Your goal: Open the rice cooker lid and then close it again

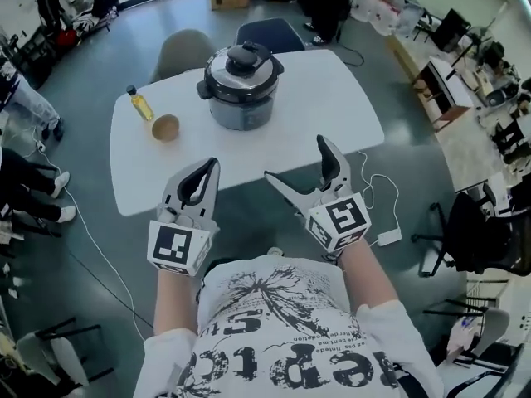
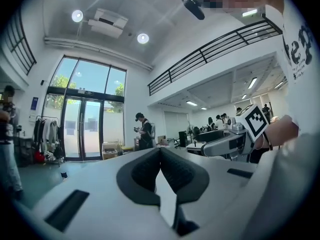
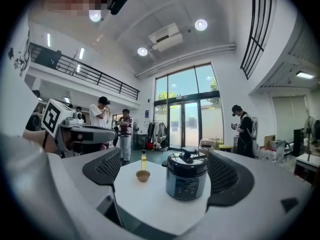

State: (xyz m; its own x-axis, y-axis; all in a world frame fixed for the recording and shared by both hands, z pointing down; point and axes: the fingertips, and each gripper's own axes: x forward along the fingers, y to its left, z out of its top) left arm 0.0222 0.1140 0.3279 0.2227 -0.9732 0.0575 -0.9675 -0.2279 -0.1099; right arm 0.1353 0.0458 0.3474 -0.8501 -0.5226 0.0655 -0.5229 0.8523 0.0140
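As the head view takes in the whole counter [image 1: 332, 114], we count one rice cooker [image 1: 241, 87], one small bottle [image 1: 139, 104] of yellow liquid, one brown bowl [image 1: 165, 128] and two tools. Two chairs stand at the counter's far edge, one beige [image 1: 184, 52] and one dark blue [image 1: 270, 33].

The rice cooker stands on the far half of the white counter, at about 12 o'clock from the tools. It is round, with a grey metallic body, black side handles and a dark lid with a black knob on top. The lid is down. In the right gripper view its control panel faces us.

The bowl sits at 8 o'clock of the cooker, near it but apart. The bottle stands upright just beside the bowl, at its 10 o'clock.

The left tool [image 1: 207, 168] has its jaws pressed together with nothing between them. It is held over the counter's near edge. The right tool [image 1: 294, 157] has its jaws spread wide and grips nothing. Its own view frames the cooker between them, well apart.

A white cable and adapter [image 1: 388, 237] lie on the floor at 4 o'clock of the counter.
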